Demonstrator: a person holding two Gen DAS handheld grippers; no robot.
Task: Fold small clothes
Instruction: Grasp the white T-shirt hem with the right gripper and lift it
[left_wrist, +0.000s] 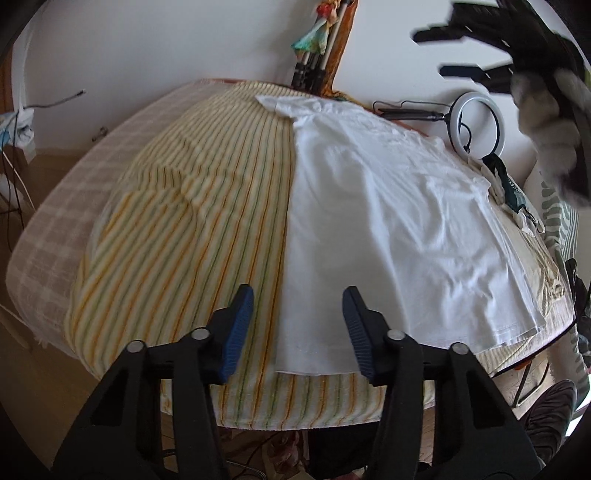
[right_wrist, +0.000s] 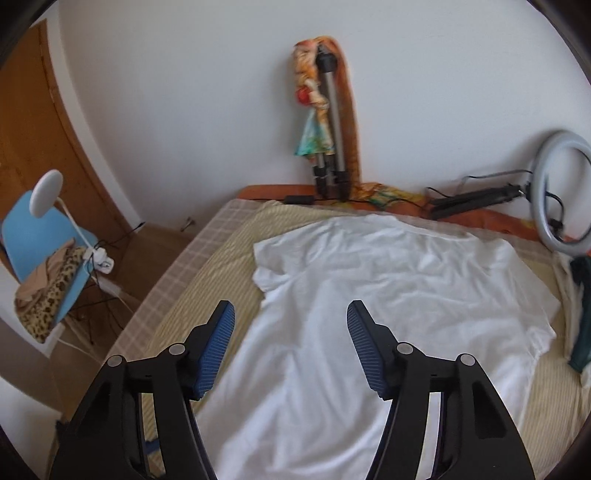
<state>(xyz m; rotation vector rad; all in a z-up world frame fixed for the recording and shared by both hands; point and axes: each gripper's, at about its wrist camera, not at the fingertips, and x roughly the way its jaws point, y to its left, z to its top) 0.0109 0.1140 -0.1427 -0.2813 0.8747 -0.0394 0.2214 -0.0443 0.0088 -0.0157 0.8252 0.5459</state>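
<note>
The white shirt (left_wrist: 388, 229) is lying spread flat on the striped sheet (left_wrist: 192, 221), filling the frame's right half, ready for folding. The left gripper (left_wrist: 297, 328) is hovering parted and empty over its lower hem corner; the right gripper (right_wrist: 290, 343) is likewise parted and empty.

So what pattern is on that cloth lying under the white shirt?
Thin orange, yellow and green stripes on the cloth beneath the white shirt; clearest in the left wrist view.

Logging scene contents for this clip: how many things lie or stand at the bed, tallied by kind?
White cotton T-shirt: 1
Round white ring light: 1
Folded metal tripod: 1
Striped yellow bedsheet: 1
Black hand-held gripper with blue pads: 2, left and right
Total: 6
</note>
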